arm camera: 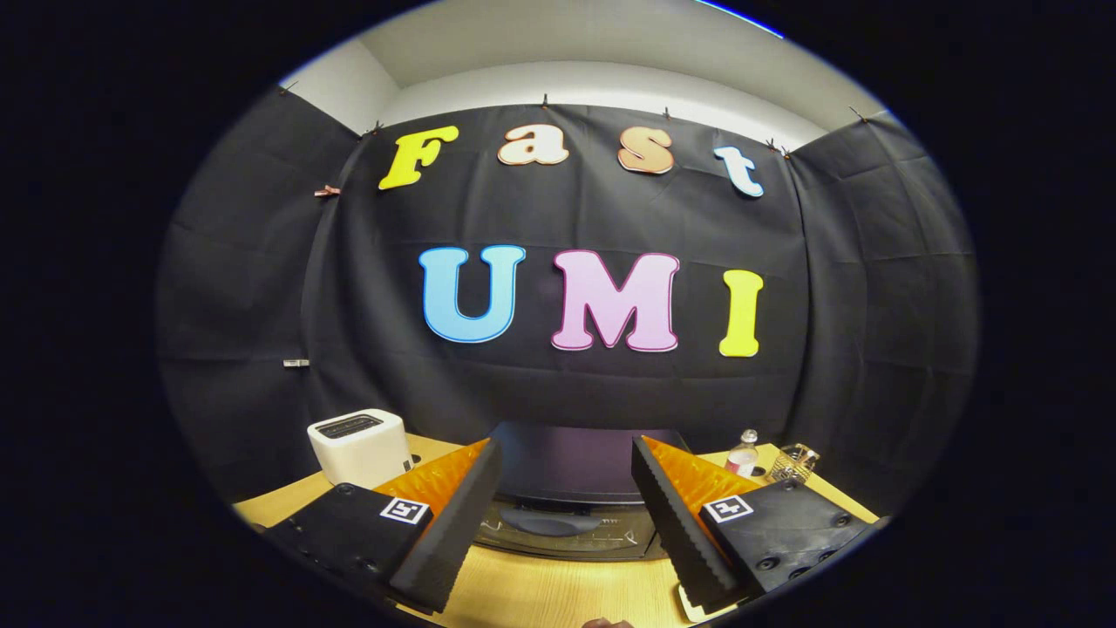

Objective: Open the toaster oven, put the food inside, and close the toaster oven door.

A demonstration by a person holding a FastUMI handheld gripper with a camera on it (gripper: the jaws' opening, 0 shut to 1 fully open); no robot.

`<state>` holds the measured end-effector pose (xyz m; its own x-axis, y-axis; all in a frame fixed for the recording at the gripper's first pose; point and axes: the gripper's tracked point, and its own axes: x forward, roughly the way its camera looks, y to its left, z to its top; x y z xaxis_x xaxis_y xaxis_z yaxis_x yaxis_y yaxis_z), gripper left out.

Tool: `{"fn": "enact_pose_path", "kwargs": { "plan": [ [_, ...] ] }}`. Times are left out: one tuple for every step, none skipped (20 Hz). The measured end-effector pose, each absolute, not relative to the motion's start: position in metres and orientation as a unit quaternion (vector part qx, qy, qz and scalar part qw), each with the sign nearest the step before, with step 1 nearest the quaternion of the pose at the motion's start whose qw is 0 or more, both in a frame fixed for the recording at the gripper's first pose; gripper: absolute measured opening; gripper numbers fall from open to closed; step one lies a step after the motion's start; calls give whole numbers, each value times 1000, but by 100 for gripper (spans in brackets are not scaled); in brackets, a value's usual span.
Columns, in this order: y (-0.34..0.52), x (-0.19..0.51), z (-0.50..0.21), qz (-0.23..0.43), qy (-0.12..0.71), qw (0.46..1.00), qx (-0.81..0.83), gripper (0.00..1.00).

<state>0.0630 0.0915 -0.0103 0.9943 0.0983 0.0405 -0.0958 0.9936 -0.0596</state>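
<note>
Nearest, spread wide with nothing held: the gripper [567, 523], its two ribbed fingers [453, 532] angled outward over the pale wooden bench [558, 593]. Square printed markers on the flat blocks behind each finger. Bare bench surface directly beneath the gap.

Just ahead, between the fingers and partly hidden by them: a dark, low, glossy-fronted toaster oven [571, 488], a dark glass panel above and a curved handle-like shape across its lower front. Hard to say from this angle whether the door is shut or ajar. No food item clear enough to name.

Left of the toaster oven, beyond the left finger: a small white rounded plastic box-shaped appliance [362, 447] with a dark slot on top, standing upright on the bench, apart from the oven.

Right of the toaster oven, beyond the right finger: a small clear plastic bottle with a pale cap and pinkish label [744, 453], upright, and just beside it a clear faceted glass [793, 462], apparently tilted. Cannot tell if the two touch.

Farther back: black cloth booth wall [261, 288], creased, clipped along its upper edge, wrapping round both sides. Above it, a plain white wall [593, 83].
</note>
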Motion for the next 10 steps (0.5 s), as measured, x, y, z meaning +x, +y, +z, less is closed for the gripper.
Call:
{"fn": "enact_pose_path", "kwargs": {
  "plan": [
    [94, 68, -13, 46, -26, 998, -36, 98],
    [97, 74, -20, 46, -24, 998, -40, 98],
    [101, 80, -27, 45, -19, 998, -41, 98],
    [104, 87, -35, 43, -11, 998, -39, 98],
    [105, 95, -42, 40, -4, 999, -37, 98],
    [106, 102, -46, 35, -1, 999, -37, 98],
    [106, 110, -54, 29, 6, 999, -37, 98],
    [106, 117, -65, 24, 17, 999, -36, 98],
    [106, 125, -77, 19, 26, 999, -35, 98],
    [105, 131, -86, 14, 35, 999, -35, 99]
  ]
}}
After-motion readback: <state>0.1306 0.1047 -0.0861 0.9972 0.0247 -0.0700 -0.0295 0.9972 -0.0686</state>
